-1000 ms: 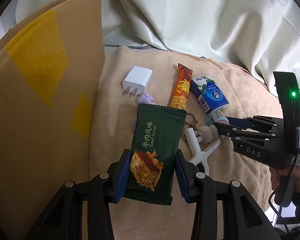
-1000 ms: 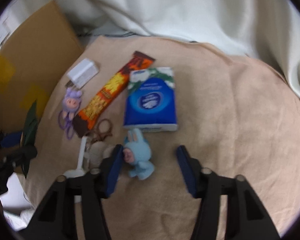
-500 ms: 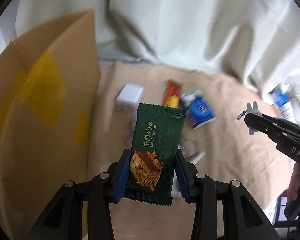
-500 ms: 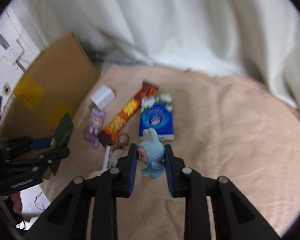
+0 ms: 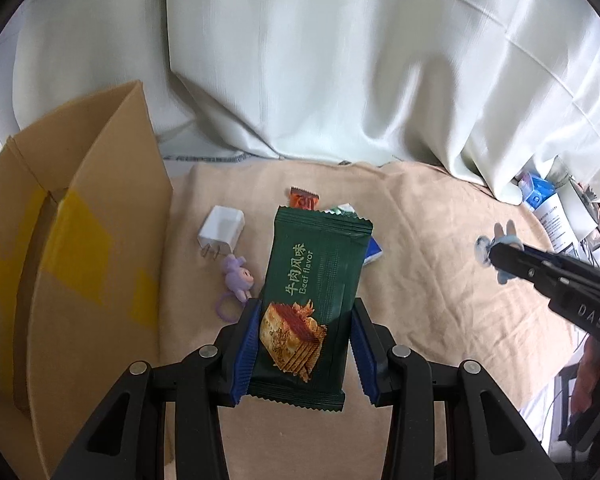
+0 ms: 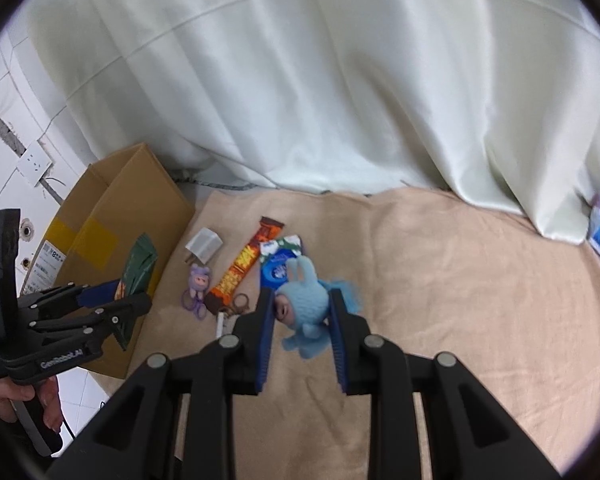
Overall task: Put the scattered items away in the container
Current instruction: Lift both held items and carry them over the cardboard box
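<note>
Your left gripper [image 5: 303,354] is clamped on the light, crinkly snack packet [image 5: 314,300] and your right gripper [image 6: 302,334] on the soft plush bunny [image 6: 306,304], so grip mid-body and gently.

My left wrist view looks steeply down along its fingers at the beige cloth-covered table [image 5: 440,248], brown cardboard box [image 5: 100,216] close alongside. My right wrist view sits higher; both share the white wall charger [image 6: 204,245].
</note>
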The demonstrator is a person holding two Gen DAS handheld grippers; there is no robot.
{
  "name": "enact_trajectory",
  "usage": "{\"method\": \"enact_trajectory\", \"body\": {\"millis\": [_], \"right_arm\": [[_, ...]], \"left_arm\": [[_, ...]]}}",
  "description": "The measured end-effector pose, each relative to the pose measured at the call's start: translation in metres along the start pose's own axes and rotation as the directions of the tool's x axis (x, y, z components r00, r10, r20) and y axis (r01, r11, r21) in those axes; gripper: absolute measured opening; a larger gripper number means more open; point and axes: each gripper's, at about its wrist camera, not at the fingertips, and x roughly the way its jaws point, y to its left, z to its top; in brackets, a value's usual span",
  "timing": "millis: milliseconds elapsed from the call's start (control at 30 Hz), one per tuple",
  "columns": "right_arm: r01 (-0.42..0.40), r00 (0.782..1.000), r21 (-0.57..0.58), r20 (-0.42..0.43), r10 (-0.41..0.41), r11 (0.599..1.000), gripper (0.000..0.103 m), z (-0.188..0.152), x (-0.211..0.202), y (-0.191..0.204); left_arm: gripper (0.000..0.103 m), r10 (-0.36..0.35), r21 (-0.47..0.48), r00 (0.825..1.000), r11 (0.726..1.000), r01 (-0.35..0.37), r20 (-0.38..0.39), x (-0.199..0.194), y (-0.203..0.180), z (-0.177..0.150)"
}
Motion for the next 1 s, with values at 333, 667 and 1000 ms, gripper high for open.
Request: {"method": "enact_trajectory", "body": {"millis": [333,667,1000], "right_arm": [[0.029,0.999,0.021,-0.017,-0.028,0.999,0.03,-0.012,-0.001,-0.001],[0.022,1.0,0.006,-0.012,-0.021,1.0,0.03,-0.012,-0.005,0.006],[-0.048,0.996,-0.06,0.066,0.052,0.997,0.03,0.026,-0.023,0.04]], "left_arm": [[0.044,0.034,0.001,0.999,0.999,-0.034,0.004,-0.002,0.001,-0.002],[0.044,0.034,0.008,0.999,0.999,-0.035,0.037,-0.016,0.001,0.006],[0.044,0.092,-0.02,0.98,0.996,-0.09,0.176,-0.081,0.034,0.042]]}}
